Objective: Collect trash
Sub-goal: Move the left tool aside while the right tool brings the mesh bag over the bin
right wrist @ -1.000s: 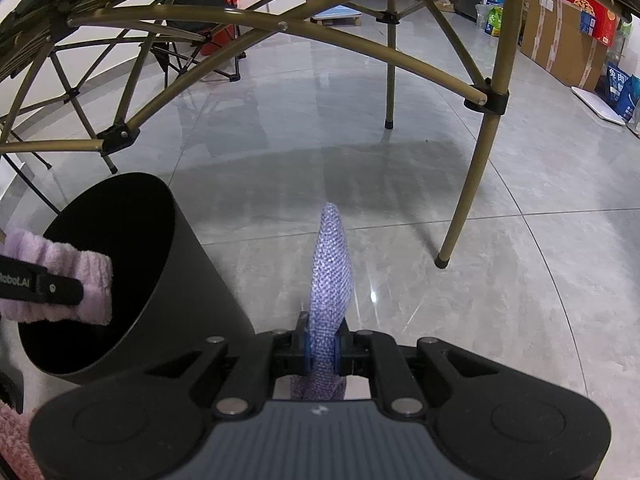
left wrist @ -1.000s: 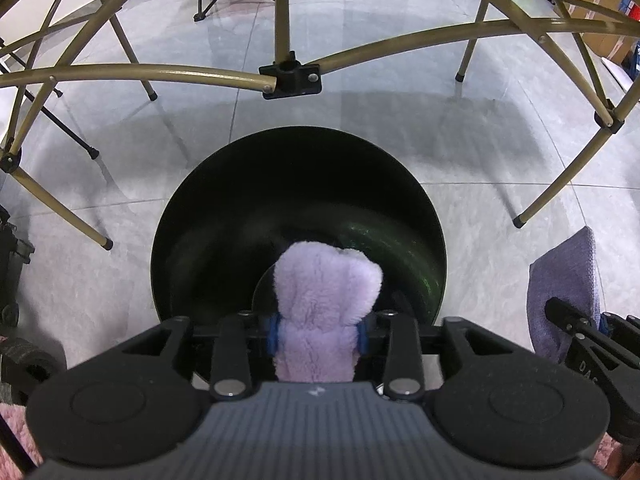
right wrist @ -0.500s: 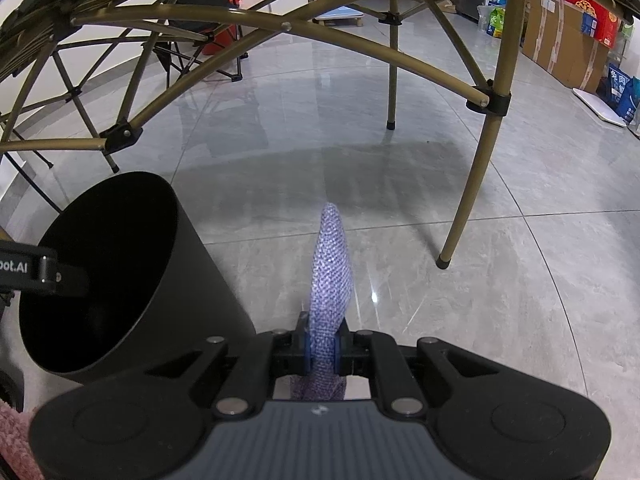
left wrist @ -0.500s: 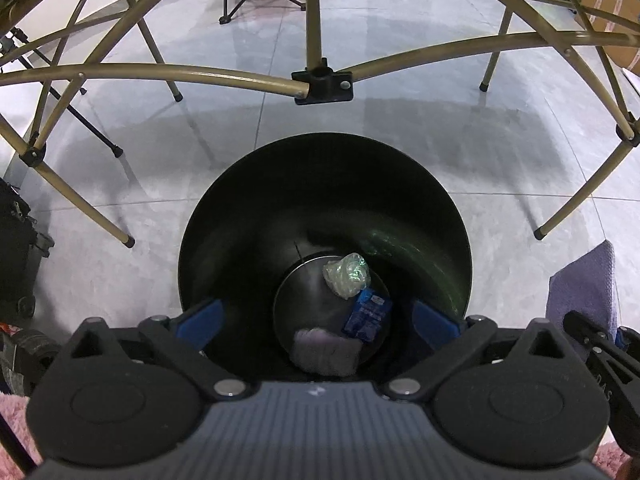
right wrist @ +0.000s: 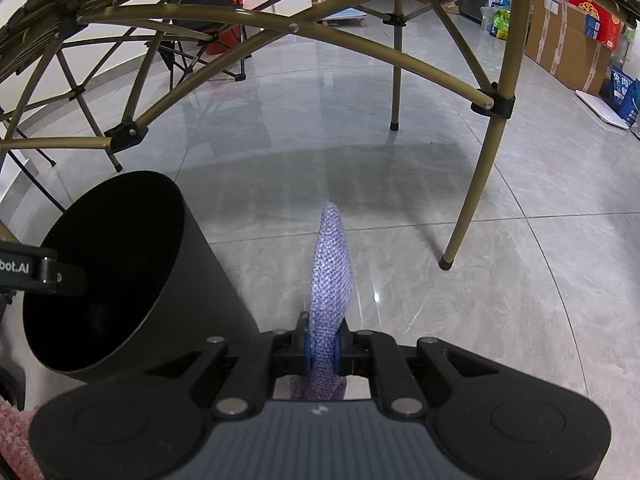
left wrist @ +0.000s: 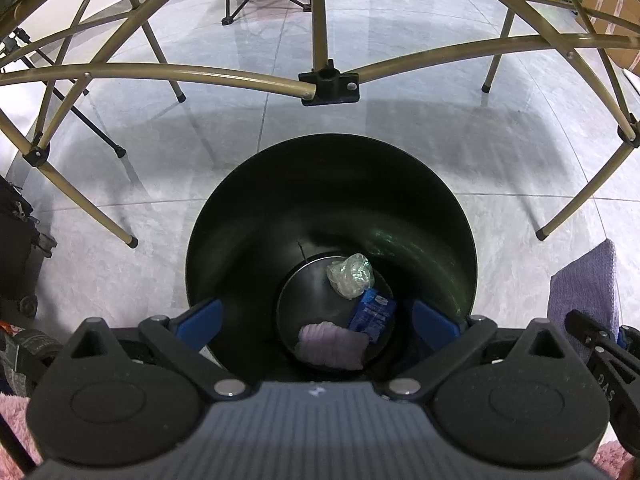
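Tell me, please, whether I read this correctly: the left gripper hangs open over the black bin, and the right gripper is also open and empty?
Not quite. The left gripper is open over the black bin, but the right gripper is shut on a purple knitted cloth, as the right wrist view shows.

At the bottom centre of the frame the right gripper [right wrist: 322,350] was clamped on a purple knitted cloth [right wrist: 331,264], which stood up narrow toward the middle of the picture. At lower left a black bin [right wrist: 208,280] tilted on the grey tiled floor [right wrist: 500,280], its mouth dark. A black finger of the left gripper [right wrist: 44,272] reached over that mouth from the left edge. Brass-coloured frame legs [right wrist: 476,184] crossed the upper half.
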Demonstrator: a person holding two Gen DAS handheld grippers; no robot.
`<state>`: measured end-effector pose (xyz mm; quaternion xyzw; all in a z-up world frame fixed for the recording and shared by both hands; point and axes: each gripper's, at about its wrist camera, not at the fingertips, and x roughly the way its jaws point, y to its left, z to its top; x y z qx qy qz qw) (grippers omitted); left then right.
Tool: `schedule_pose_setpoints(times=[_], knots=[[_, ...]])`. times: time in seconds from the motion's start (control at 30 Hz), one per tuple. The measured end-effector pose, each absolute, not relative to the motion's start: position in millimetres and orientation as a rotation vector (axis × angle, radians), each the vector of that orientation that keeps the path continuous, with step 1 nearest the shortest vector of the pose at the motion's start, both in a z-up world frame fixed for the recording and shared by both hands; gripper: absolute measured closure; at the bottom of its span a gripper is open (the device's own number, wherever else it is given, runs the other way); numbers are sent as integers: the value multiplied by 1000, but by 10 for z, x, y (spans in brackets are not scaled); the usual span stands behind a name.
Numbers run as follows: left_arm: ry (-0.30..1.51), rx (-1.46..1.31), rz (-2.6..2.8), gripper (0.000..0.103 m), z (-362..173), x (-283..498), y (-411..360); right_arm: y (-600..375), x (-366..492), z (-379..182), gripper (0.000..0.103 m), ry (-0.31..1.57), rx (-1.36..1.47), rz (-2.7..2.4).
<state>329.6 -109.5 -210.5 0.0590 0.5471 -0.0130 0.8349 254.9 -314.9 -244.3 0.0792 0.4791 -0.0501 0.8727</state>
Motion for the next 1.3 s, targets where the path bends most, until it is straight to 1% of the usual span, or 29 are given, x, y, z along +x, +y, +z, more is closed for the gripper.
schedule_pose_setpoints(times=[0.97,1.3], knots=[[1104,75,46,0,-1932,3192,-531,-2714,2634,-2080,93,928,127,-18],[1091,39,96,0,-1880,3143,-193,-2449,2697,-1875,93,877,110,31]])
